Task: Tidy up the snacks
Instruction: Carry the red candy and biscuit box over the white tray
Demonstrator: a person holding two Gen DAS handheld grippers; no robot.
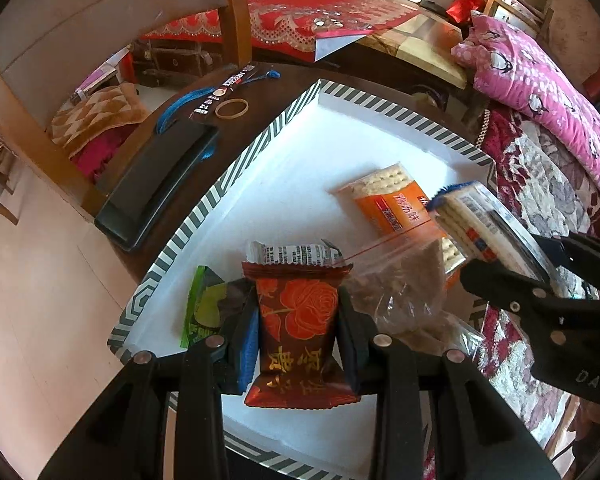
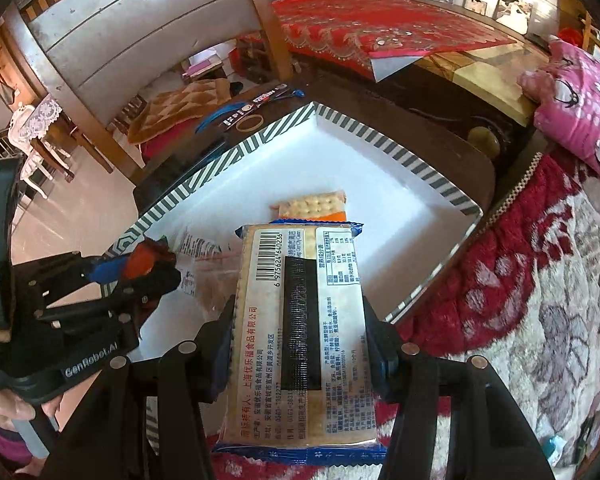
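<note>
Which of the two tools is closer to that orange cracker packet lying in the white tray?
Right. The right tool, holding a blue cracker pack, hangs just beside the orange cracker packet. The left tool, gripping a red rose snack, sits further back.

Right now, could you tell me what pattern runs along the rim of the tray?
Dark grey and white diagonal stripes on the tray rim, clearest in the left wrist view.

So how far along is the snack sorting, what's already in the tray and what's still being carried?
Partly done. Already lying in the striped tray: an orange cracker pack, a green packet and a clear zip bag. In hand: the left gripper holds a red rose-print packet over the tray, and the right gripper holds a blue-edged cracker pack. Left: setting both down.
</note>
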